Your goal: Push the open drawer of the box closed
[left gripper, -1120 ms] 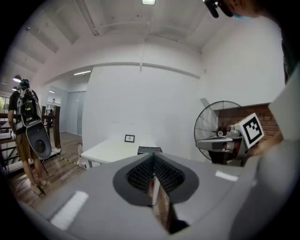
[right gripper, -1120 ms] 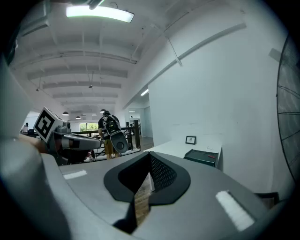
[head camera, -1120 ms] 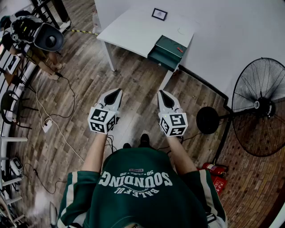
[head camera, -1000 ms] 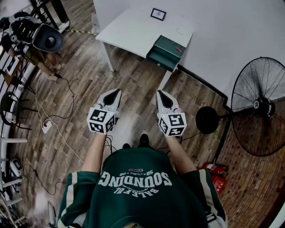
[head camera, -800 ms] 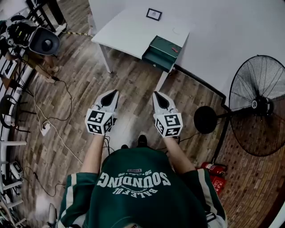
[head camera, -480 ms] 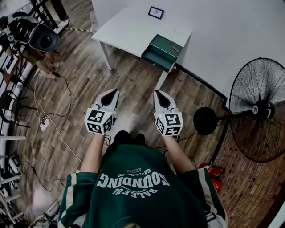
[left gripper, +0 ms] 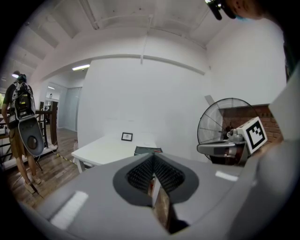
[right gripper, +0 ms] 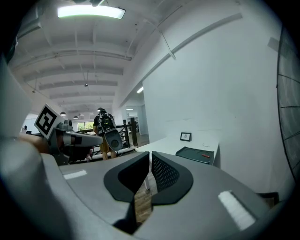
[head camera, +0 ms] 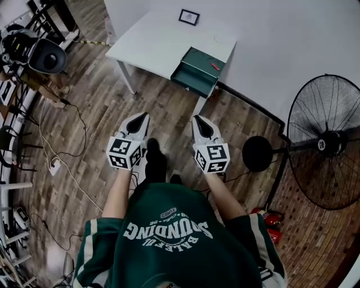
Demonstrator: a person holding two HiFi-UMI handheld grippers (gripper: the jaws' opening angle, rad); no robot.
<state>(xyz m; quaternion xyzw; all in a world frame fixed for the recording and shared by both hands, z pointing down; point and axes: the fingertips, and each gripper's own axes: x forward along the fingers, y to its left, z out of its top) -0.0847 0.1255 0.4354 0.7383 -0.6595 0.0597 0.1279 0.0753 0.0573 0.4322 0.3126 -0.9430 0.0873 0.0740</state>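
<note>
What lies inside the open drawer (head camera: 191, 82) cannot be made out from the head view, and the small red thing (head camera: 214, 66) on top of the green box (head camera: 203, 61) is too small to name. The box stands at the near right corner of the white bench (head camera: 157, 39), well ahead of the person, with its drawer pulled out toward them. The bench's far edge, beside a framed picture (head camera: 189, 17), is cut off at the top, and the standing fan (head camera: 326, 140) runs out of the picture at the right. In both gripper views the gripper's own body blocks the lower half, so only the box's top shows and the drawer front is hidden. Both arms reach forward at about the same height over the wooden floor (head camera: 101, 112), side by side and apart. The left gripper (head camera: 144, 116) has its jaws together on nothing; the right gripper (head camera: 197, 118) shows barely a slit between its jaws, also empty.
</note>
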